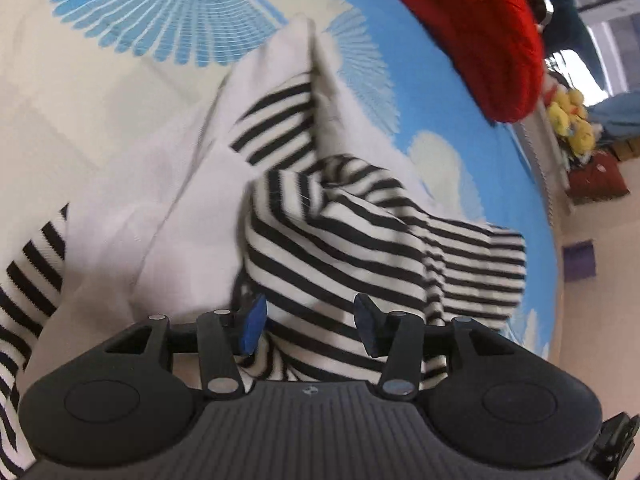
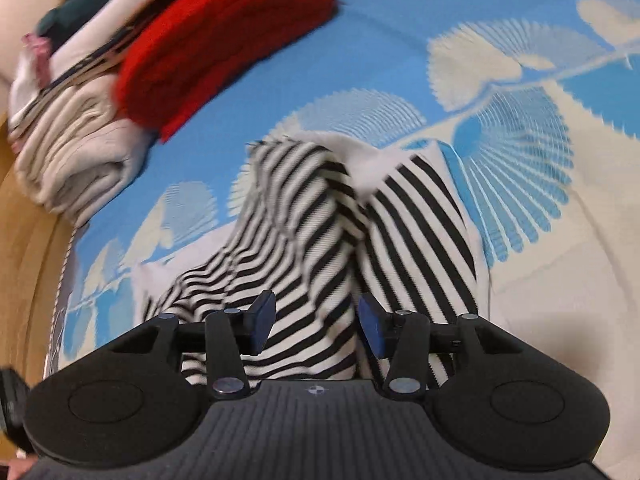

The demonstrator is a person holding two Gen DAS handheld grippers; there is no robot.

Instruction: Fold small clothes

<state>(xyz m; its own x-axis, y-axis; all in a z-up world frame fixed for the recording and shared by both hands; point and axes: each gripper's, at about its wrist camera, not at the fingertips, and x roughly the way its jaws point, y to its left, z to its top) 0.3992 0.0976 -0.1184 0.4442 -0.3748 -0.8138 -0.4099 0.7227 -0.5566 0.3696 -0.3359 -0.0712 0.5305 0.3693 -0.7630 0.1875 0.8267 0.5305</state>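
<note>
1. The black-and-white striped garment (image 1: 360, 240) lies bunched on the blue-and-cream patterned bedspread (image 1: 120, 100), its white part crumpled alongside.
2. Left gripper (image 1: 310, 328) is roughly half open, striped cloth sitting loose between the jaws, pads not pinching it.
3. Right gripper (image 2: 316, 326) is the same deal: jaws apart over the stripes, nothing clamped.
4. A red knit (image 2: 224, 36) and a stack of folded clothes (image 2: 72, 136) sit near the bedspread's edge.

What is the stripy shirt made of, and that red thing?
The stripy shirt looks like soft, stretchy knit cotton: fine ribs show and it drapes in loose folds. The red thing looks like thick, fuzzy wool or fleece, though it is too blurred to be sure.
</note>
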